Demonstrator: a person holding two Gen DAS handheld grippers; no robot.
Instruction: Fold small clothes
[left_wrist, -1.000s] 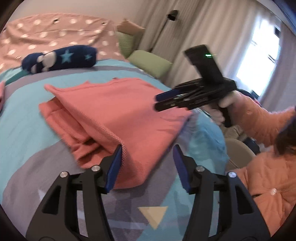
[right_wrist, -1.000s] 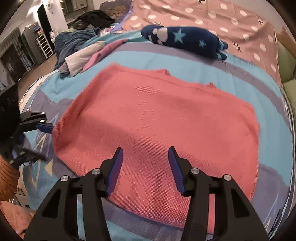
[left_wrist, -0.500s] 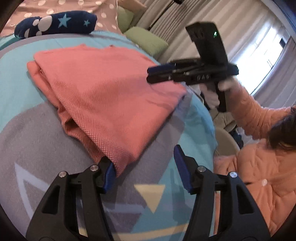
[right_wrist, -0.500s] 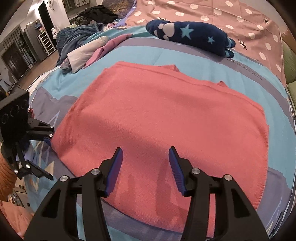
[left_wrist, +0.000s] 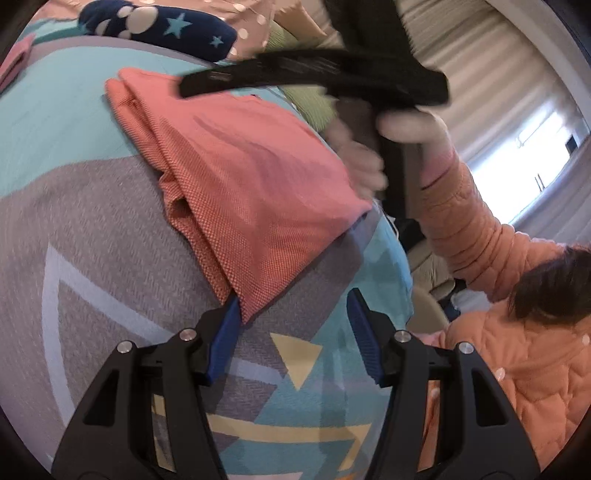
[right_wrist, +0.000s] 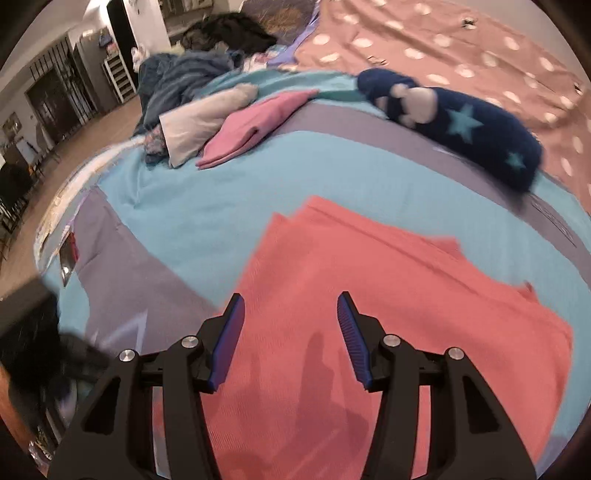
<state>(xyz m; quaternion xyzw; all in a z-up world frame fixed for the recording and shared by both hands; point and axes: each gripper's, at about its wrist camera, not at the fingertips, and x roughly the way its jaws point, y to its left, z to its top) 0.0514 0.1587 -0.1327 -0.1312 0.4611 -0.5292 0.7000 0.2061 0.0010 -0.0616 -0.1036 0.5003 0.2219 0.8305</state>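
Note:
A folded coral-red garment (left_wrist: 240, 173) lies on the patterned bedspread (left_wrist: 85, 236). My left gripper (left_wrist: 293, 321) is open and empty, its left pad touching the garment's near corner. My right gripper (right_wrist: 290, 325) is open and empty, hovering over the flat top of the garment (right_wrist: 388, 314). In the left wrist view the right gripper (left_wrist: 314, 77) is a blurred black shape above the garment's far side, held by a hand in an orange sleeve.
A navy star-print roll (right_wrist: 454, 122) lies at the back by a pink dotted blanket (right_wrist: 461, 44). A folded pink item (right_wrist: 255, 129) and a pile of clothes (right_wrist: 192, 92) sit at the far left. The bed edge is to the right (left_wrist: 399, 280).
My left gripper has pulled back so the garment's corner now sits at its left pad. My right gripper has swung left over the garment, blurring the view.

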